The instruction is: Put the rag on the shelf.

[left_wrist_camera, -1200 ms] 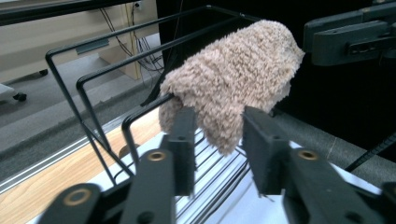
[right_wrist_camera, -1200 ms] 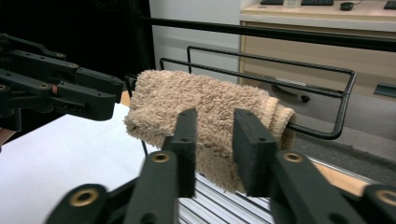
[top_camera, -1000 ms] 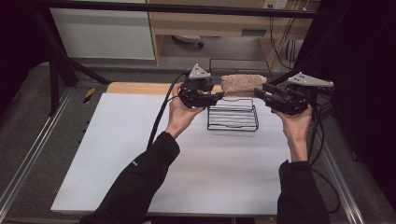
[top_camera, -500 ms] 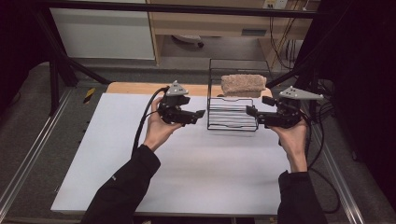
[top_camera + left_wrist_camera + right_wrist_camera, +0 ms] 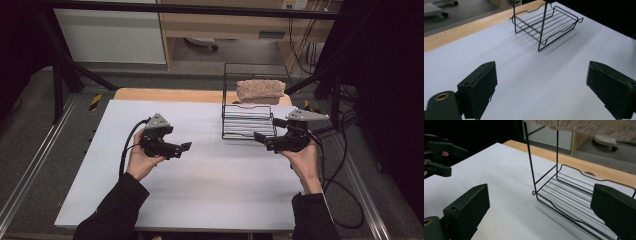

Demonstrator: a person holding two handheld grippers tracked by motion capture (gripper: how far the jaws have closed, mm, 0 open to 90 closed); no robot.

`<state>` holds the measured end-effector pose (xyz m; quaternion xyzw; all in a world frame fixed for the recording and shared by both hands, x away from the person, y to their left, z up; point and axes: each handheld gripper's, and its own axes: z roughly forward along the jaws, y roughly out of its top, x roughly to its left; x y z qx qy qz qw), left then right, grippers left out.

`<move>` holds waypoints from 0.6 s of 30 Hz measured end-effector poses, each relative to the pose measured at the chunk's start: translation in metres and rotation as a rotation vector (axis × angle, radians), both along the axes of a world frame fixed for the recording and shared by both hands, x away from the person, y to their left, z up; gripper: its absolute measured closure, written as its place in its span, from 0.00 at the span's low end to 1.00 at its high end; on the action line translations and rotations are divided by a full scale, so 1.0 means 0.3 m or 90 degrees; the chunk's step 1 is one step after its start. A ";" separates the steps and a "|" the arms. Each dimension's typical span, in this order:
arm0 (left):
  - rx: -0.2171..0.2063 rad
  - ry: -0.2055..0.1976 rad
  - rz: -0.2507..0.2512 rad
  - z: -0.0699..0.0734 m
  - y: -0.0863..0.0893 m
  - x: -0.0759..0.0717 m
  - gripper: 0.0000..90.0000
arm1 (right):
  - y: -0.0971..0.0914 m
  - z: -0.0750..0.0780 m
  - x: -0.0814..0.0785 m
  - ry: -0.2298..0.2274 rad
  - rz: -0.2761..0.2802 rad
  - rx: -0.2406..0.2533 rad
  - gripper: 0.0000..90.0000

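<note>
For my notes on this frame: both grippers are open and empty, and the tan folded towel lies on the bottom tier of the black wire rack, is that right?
Not quite: the tan folded towel lies on the top tier of the black wire rack, as the high view shows; the bottom tier is bare. The left gripper and right gripper are indeed open and empty.

Room as I see it, high view: white table top w/ a light wood edge along its far side; same wood strip shows in left gripper view. Grey floor around the table, metal rails running along both sides. Black frame bar crosses overhead at the back, w/ a slanted black strut at left. Behind it: white cabinet panel, wooden furniture, and a pale wheeled base on the floor. Cables hang at back right. Dark curtain at right; lighting even, from above.
</note>
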<state>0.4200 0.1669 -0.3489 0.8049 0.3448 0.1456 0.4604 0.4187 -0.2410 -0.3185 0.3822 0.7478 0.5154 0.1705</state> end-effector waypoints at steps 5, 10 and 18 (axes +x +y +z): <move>0.002 0.009 0.018 -0.055 0.079 -0.040 0.10 | 0.000 -0.040 -0.019 0.015 0.006 0.002 0.02; 0.010 0.016 0.028 -0.098 0.138 -0.075 0.10 | 0.003 -0.092 -0.048 0.024 0.016 -0.002 0.02; 0.013 0.019 0.040 -0.171 0.206 -0.135 0.10 | -0.004 -0.194 -0.091 0.050 0.024 -0.007 0.01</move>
